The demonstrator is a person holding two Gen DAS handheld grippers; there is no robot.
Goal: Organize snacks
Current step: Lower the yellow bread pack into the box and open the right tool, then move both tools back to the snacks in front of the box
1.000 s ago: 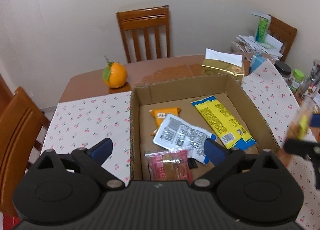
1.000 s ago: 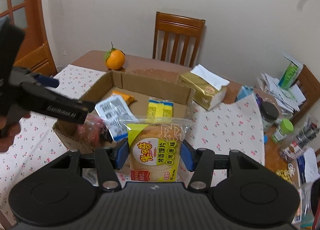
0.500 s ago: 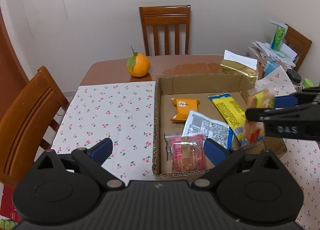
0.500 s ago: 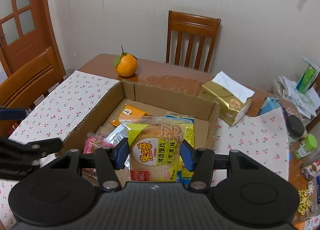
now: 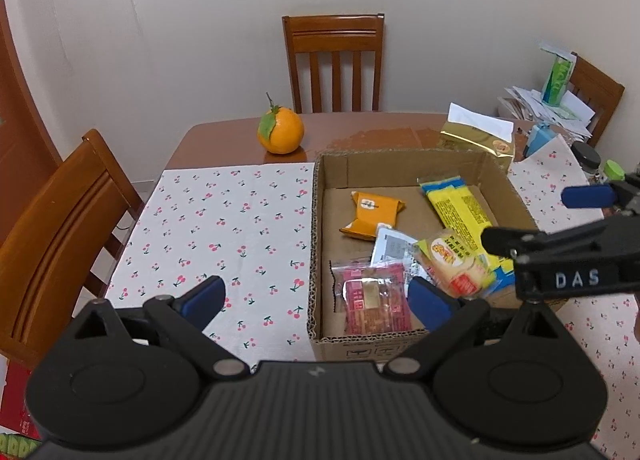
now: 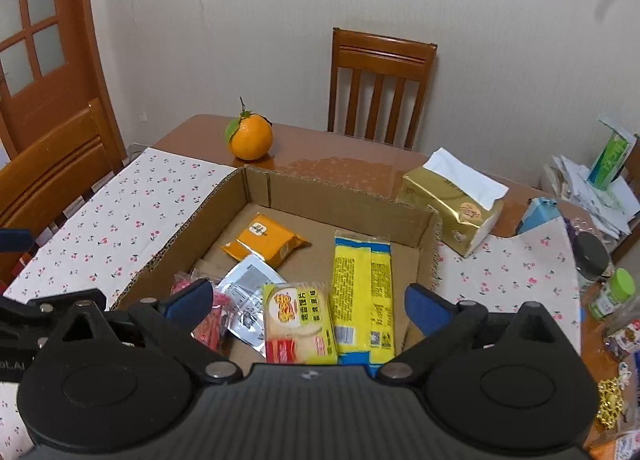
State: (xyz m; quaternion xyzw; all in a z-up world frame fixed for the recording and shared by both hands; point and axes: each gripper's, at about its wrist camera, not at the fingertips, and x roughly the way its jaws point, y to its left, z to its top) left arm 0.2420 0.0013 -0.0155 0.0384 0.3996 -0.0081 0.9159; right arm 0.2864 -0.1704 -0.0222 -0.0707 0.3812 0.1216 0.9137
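An open cardboard box [image 6: 344, 202] [image 5: 400, 166] on the table holds several snacks: an orange pack [image 6: 264, 238], a long yellow pack [image 6: 360, 292], a silver pouch [image 6: 248, 292], a red pack [image 5: 374, 302], and the yellow toast-slice bag [image 6: 300, 324] [image 5: 452, 264], which lies on the others. My right gripper [image 6: 308, 302] is open and empty just above that bag. My left gripper [image 5: 316, 300] is open and empty over the box's near left edge.
An orange [image 6: 250, 138] sits on the bare table behind the box. A gold tissue pack [image 6: 452, 200] lies right of the box. Jars [image 6: 592, 256] and papers [image 6: 592, 188] crowd the far right. Wooden chairs [image 6: 380, 84] stand around the cherry-print cloth [image 5: 224, 232].
My right gripper opened and let the toast-slice bag drop into the box. My left gripper has drawn back from the box towards the left.
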